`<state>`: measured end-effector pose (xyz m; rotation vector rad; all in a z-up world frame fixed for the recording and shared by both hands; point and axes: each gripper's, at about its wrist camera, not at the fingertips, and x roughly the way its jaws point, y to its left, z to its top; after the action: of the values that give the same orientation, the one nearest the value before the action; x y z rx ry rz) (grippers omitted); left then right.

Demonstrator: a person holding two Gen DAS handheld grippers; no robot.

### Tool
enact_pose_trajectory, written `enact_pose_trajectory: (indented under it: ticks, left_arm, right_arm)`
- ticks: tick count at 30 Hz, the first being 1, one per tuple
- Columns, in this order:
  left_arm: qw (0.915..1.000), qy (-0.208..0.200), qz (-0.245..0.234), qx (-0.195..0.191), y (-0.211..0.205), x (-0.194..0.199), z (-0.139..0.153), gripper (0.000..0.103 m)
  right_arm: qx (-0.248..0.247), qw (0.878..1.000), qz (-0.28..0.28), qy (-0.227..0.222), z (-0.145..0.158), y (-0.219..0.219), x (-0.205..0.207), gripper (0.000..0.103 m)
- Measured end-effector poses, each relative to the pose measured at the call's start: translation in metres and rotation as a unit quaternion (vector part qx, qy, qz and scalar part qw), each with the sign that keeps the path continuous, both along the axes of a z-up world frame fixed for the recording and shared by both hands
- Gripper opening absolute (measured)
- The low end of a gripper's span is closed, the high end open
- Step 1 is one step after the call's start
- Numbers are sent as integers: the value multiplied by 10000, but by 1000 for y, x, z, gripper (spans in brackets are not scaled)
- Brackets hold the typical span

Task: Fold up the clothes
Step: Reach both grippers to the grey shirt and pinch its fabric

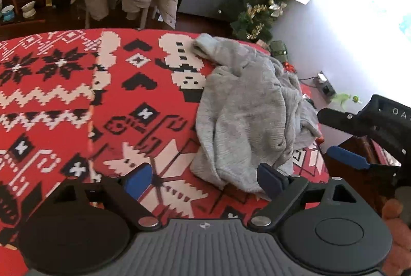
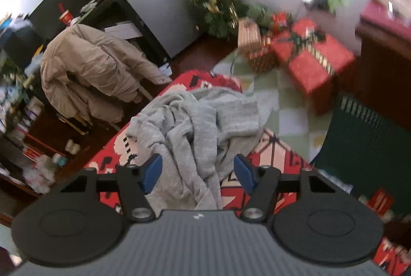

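- The crumpled grey knitted garment (image 1: 246,106) lies bunched in a heap on the red, white and black patterned cloth (image 1: 77,101), at the cloth's corner, with part of the heap draped over the edge.
- The left gripper (image 1: 205,178) stands wide, nothing between its blue pads (image 1: 137,179); one pad sits just beside the near hem of the grey garment, the other over bare patterned cloth. Closing here may pinch the patterned cloth along with the hem, or miss the garment altogether.
- The right gripper (image 2: 197,170) has its jaws about halfway in, with folds of the grey garment (image 2: 195,127) between the pads but not visibly pressed. Judged risk: it catches several layers of the bunch at once, so a lift drags up a tangle, not one edge.
- Because the heap overhangs the patterned cloth's corner, an uneven pull by one hand may slide the whole garment off towards the floor.
- The right-wrist view is blurred, so exact pad contact is uncertain.
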<state>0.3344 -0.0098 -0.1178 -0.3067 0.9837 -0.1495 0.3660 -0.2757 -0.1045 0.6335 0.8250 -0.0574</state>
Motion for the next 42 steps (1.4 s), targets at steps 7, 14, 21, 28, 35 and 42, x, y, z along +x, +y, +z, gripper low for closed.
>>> enact_pose_trajectory:
  ticks: [7,14,21,28,35,42]
  left_arm:
    - [9989,36,46,474,-22,10,-4,37]
    - [9981,39,420,439,-13,5,4,16]
    - [9950,-338,891,287,24,-22,46,16]
    - [9900,-634,1204,372,82,-82,86,15]
    - [9829,-735,1585,573,151,-164,111,15]
    - [9801,-638,1794,555,218,-257,115,15]
  right_arm:
    - [-36,9994,292,202,-30,14,12,47]
    - [-28,9988,314,371,-48,33,16,26]
    - [-478,9960,707,274,-26,62,8,6]
    - [-601,9834,1681,-307,28,112,-43,6]
    - [-639,9588,2711,-567,58,187,-135,6]
    - [-570,9361,3438,-484,70,261,-260,6]
